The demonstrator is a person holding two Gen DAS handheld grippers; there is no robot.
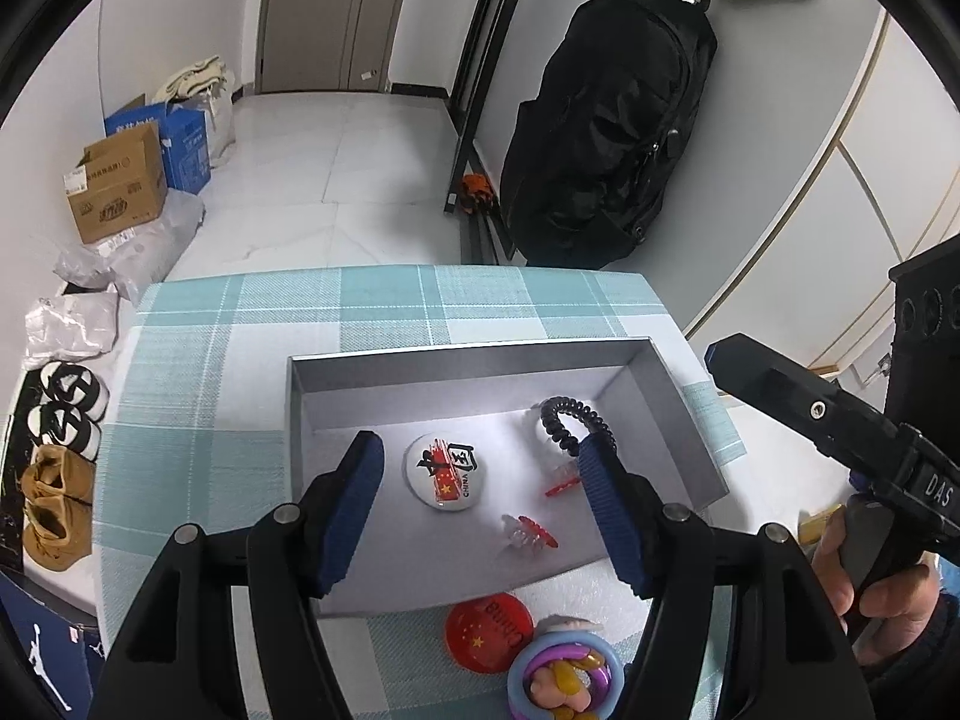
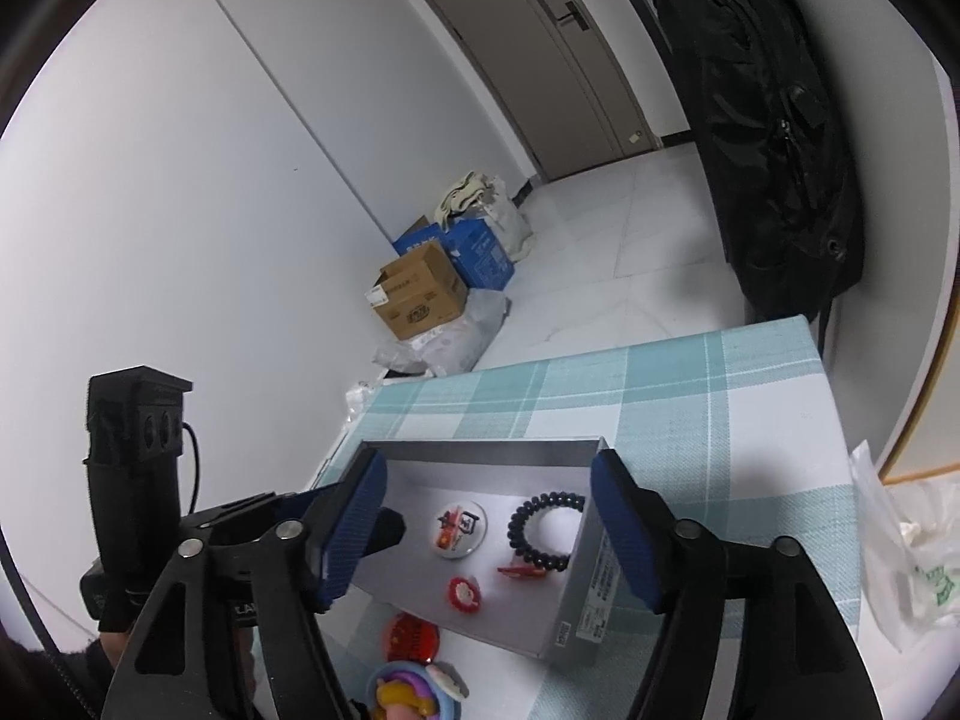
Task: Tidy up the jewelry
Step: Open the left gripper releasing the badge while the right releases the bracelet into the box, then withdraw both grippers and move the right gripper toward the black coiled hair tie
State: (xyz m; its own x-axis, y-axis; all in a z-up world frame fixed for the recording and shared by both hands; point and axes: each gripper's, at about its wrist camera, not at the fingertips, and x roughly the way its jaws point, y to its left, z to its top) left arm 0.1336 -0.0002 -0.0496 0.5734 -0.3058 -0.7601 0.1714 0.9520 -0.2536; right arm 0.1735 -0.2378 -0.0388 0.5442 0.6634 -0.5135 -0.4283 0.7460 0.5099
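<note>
A shallow grey box (image 1: 456, 363) (image 2: 576, 588) stands on the plaid table. In it lie a white round badge (image 1: 443, 468) (image 2: 460, 528), a black spiral bracelet (image 1: 573, 414) (image 2: 543, 531) and two small red and clear clips (image 1: 528, 531) (image 1: 561, 477) (image 2: 463, 591). A red round badge (image 1: 489, 633) (image 2: 413, 636) and a purple toy ring (image 1: 564, 675) (image 2: 408, 693) lie on the cloth in front of the box. My left gripper (image 1: 480, 510) is open and empty above the box. My right gripper (image 2: 486, 534) is open and empty, held higher at the right; its body shows in the left wrist view (image 1: 810, 414).
The teal plaid tablecloth (image 1: 384, 312) (image 2: 690, 396) ends at the far and left edges. A black backpack (image 1: 606, 138) hangs on the wall behind. Cardboard boxes (image 1: 117, 186) and shoes (image 1: 57, 414) are on the floor to the left. A plastic bag (image 2: 912, 552) lies at the right.
</note>
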